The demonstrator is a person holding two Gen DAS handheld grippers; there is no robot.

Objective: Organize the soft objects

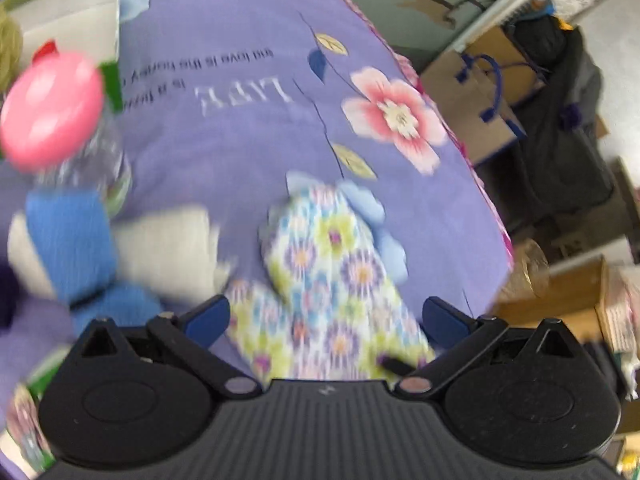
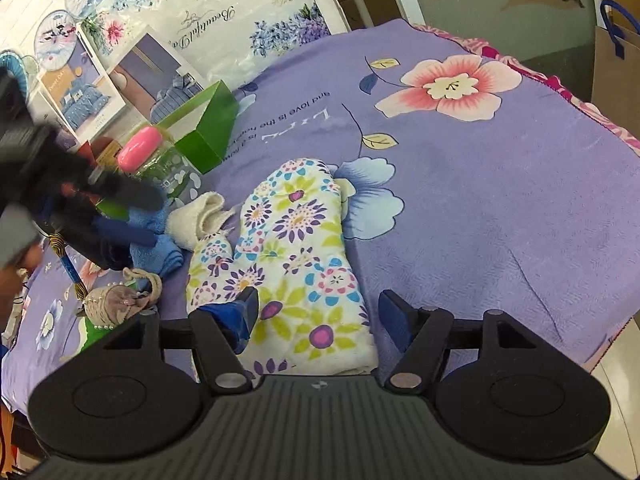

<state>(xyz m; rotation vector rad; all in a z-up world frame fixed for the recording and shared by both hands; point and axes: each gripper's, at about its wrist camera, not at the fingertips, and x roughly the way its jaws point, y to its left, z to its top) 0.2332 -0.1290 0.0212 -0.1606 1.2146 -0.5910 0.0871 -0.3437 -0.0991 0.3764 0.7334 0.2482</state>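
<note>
A floral oven mitt [image 2: 296,256] lies flat on the purple flowered blanket [image 2: 480,200]; it also shows in the left wrist view [image 1: 320,280]. My right gripper [image 2: 320,316] is open, its jaws straddling the mitt's cuff end. My left gripper [image 1: 326,316] is open just above the mitt; in the right wrist view it is a blurred dark shape [image 2: 80,200] at the left. A cream rolled towel [image 2: 200,216] and a blue towel [image 2: 160,248] lie left of the mitt, seen also in the left wrist view as cream towel [image 1: 168,248] and blue towel [image 1: 72,240].
A clear jar with a pink lid [image 2: 144,148] and a green box [image 2: 204,128] stand behind the towels. A beaded fabric pouch [image 2: 120,300] lies at the near left. Packaged bedding [image 2: 160,60] leans at the back. The blanket's edge [image 2: 600,128] drops off on the right.
</note>
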